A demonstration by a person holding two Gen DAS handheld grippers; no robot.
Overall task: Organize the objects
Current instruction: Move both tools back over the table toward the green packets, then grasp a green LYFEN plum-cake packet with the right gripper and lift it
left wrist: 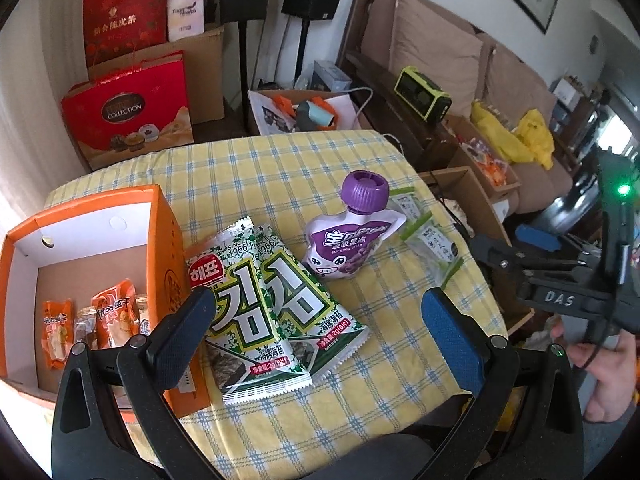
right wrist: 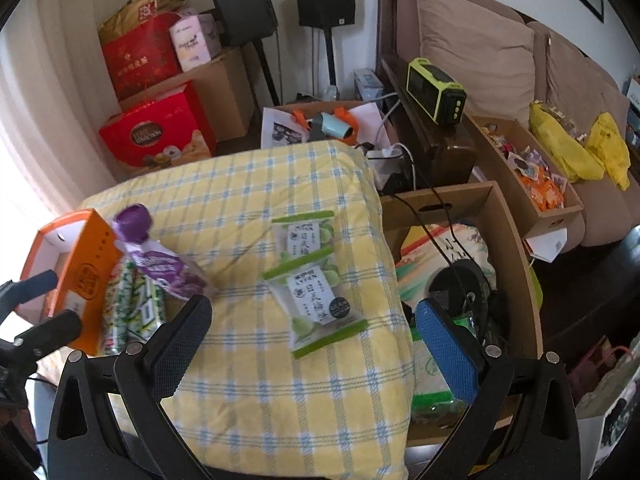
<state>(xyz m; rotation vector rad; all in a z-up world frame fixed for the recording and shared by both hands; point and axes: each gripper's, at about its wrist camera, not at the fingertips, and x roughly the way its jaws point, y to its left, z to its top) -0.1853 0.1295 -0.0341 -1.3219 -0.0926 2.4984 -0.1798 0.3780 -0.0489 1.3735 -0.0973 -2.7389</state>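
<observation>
From the left wrist view, we held the left tongs (left wrist: 320, 336) spread wide and empty above the two seaweed packets (left wrist: 272, 304), which lay overlapping against the outer wall of the orange box (left wrist: 160, 216) at the surface's left edge. The packets were thin, glossy, slippery foil; we judged that closing on both at once could let the lower one slide free, or catch the box's cardboard wall instead. The jelly pouch (left wrist: 348, 240), soft plastic with a ribbed purple cap, lay just beyond them toward the middle. Inside the box sat orange snack wrappers (left wrist: 108, 316). The checked cloth (left wrist: 280, 160) looked loose enough to bunch under a low finger.

From the right wrist view, our right tongs (right wrist: 316, 340) were likewise spread with nothing between them, poised over the two green-edged sachets (right wrist: 316, 276) near the surface's right edge. These were flat, clear and crinkly, one overlapping the other; we feared a nudge might push them over that edge into the brown carton (right wrist: 460, 200) below.
</observation>
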